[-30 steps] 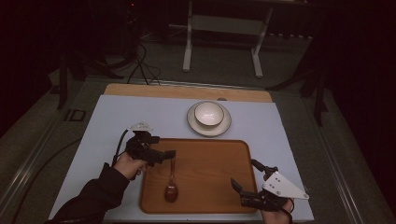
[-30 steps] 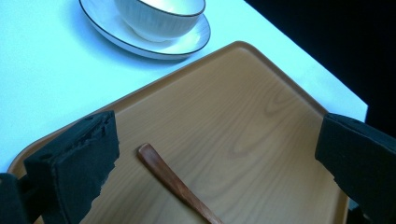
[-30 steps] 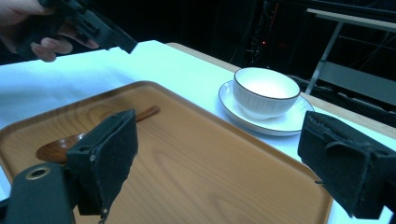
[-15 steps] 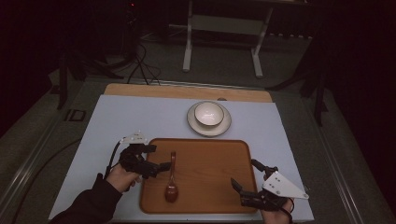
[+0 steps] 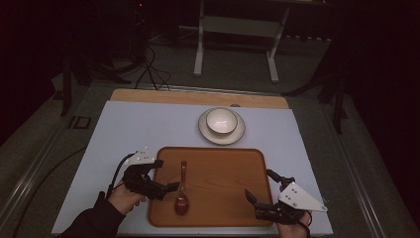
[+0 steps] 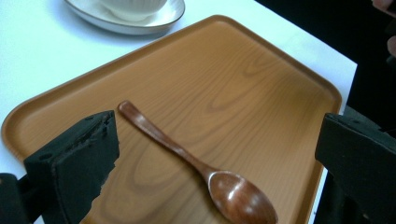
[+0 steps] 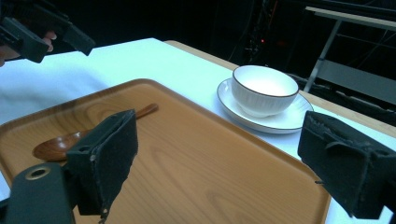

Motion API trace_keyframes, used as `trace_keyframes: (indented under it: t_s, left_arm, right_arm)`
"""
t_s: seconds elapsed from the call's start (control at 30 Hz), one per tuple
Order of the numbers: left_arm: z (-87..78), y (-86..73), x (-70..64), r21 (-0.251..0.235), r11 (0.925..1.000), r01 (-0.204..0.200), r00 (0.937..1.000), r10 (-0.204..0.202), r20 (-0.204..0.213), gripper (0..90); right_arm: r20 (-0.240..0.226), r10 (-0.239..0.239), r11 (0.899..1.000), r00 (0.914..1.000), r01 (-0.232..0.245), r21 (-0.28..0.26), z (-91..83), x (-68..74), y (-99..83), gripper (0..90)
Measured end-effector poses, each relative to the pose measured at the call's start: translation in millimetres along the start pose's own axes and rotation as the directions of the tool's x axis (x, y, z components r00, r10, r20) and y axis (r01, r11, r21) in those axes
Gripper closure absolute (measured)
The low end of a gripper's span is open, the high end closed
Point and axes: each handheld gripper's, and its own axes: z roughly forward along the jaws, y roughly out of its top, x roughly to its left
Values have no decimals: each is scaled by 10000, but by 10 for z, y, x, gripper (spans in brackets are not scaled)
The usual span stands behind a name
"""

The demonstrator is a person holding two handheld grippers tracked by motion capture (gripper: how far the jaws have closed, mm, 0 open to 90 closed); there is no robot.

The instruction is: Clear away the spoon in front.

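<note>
Left gripper view shows a glossy wooden spoon (image 6: 196, 165) lying flat on the wood-grain tray (image 6: 261, 74), between the spread, foam-padded jaws of the left gripper (image 5: 161, 174), untouched. Right gripper (image 5: 260, 187) hovers released, jaws apart, at the tray's right edge.

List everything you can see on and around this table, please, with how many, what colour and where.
Brown wooden spoon: one, lying on the tray's left part, bowl end toward the person.
Rectangular wooden tray: one, orange-brown, near middle of the table.
White ceramic bowl: one, dark-rimmed, standing on the saucer beyond the tray.
White saucer: one, dark-rimmed, under the bowl.
White table top: one, with a wooden strip along its far edge.
Metal frame: one, pale, on the floor beyond the table.
Left gripper: one, black, open, at the tray's left edge beside the spoon.
Right gripper: one, black, open, at the tray's near right corner.
</note>
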Motion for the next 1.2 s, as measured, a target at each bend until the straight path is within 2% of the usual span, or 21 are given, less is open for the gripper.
trace_keyframes:
  t_s: [0.13, 0.27, 0.53, 0.63, 0.73, 0.83, 1.03, 1.1, 1.2]
  left_arm:
    - [-36, -79, 18, -51, 9999, 135, 9999, -135, -31, 0]
    - [-52, -158, 12, -102, 9999, 68, 10000, -69, -53, 0]
    - [-65, -262, -45, -78, 9992, -393, 9992, 392, -121, 0]
    - [-64, -298, -49, -185, 9984, -536, 9982, 531, -266, 0]
    - [-58, -325, -59, -315, 9970, -702, 9973, 695, -233, 0]
    - [-38, -354, -76, -387, 9936, -1062, 9940, 1050, -301, 0]
    - [-15, -403, -70, -484, 9899, -1334, 9902, 1311, -484, 0]
    - [-17, -415, -71, -692, 9867, -1469, 9877, 1426, -642, 0]
    - [-27, -421, -56, -957, 9865, -1325, 9902, 1274, -576, 0]
  right_arm:
    - [2, 0, 10000, 10000, 0, 12, 2, 0, -1, 120]
    - [4, -14, 10000, 10000, 14, 10, 4, 1, -2, 121]
    - [-45, 63, 10000, 10000, -62, 58, 6, -9, -10, 120]
    - [-50, 54, 10000, 10000, -53, 67, 8, -12, -14, 120]
    - [-48, 79, 9999, 10000, -79, 75, 6, -16, -19, 120]
    - [-71, 138, 9999, 9999, -138, 102, 11, -22, -29, 120]
    - [-115, 147, 9997, 9998, -145, 181, 28, -32, -52, 120]
    - [-124, 187, 9996, 9997, -184, 227, 36, -34, -58, 120]
    - [-137, 203, 9994, 9997, -199, 282, 49, -39, -68, 120]
